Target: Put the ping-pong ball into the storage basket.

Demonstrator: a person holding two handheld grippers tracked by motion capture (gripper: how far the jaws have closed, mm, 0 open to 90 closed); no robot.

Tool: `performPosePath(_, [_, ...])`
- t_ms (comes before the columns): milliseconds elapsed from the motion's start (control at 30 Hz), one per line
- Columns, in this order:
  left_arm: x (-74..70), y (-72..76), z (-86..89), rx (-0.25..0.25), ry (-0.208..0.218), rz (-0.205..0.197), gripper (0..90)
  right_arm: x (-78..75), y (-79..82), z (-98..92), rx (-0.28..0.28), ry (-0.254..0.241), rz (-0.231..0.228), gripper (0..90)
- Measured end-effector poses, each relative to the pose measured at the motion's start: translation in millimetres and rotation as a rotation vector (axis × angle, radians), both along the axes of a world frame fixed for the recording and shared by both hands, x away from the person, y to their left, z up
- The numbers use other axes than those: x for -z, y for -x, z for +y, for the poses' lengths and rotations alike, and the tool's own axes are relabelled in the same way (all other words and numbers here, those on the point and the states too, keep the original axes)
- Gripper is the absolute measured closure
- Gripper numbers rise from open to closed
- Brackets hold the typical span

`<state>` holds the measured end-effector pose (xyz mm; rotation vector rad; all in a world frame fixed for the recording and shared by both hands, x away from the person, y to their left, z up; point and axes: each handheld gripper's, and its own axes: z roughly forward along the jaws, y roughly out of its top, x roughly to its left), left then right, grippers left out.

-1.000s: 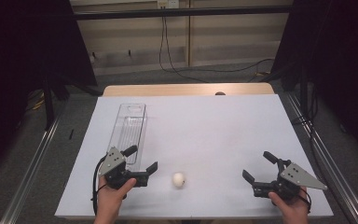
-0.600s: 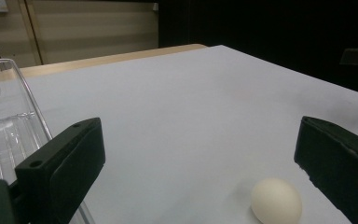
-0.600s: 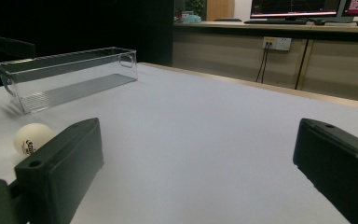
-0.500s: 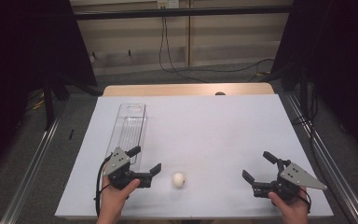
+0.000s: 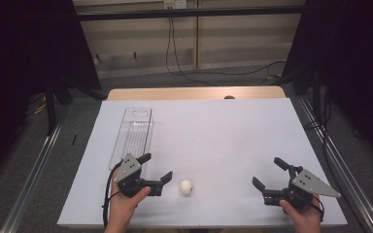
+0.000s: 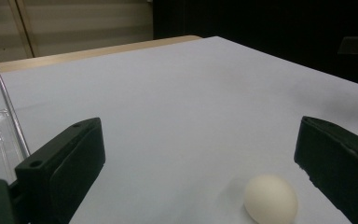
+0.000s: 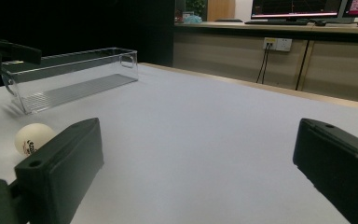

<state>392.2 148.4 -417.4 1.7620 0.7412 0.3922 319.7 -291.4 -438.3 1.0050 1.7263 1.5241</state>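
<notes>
On the white worktop (image 5: 223,136): clear box (image 5: 132,133), long axis 12 to 6, far left. Left claw (image 5: 156,169), jaws wide, at the box's near end. Right claw (image 5: 268,173), jaws wide, well apart. White ball (image 5: 186,186) at 3 o'clock of left claw, just beside it; left hand nearer.

No legible text anywhere.

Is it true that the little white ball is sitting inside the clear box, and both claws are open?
Not quite. The white ball sits on the bare table, outside the clear box, just ahead of the left claw. The high view shows this plainly. The rest is right: the left claw and the right claw are both open.
</notes>
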Motion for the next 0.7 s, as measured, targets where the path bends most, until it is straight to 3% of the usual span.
performPosePath(600, [1.0,0.3,-9.8,0.023,-0.019,0.011,1.9,0.3,-0.2,0.8,0.000,-0.003,0.003,1.2])
performPosePath(700, [1.8,0.3,-12.0,0.027,-0.001,0.012,1.9,0.4,-0.4,0.8,0.001,-0.002,0.001,1.1])
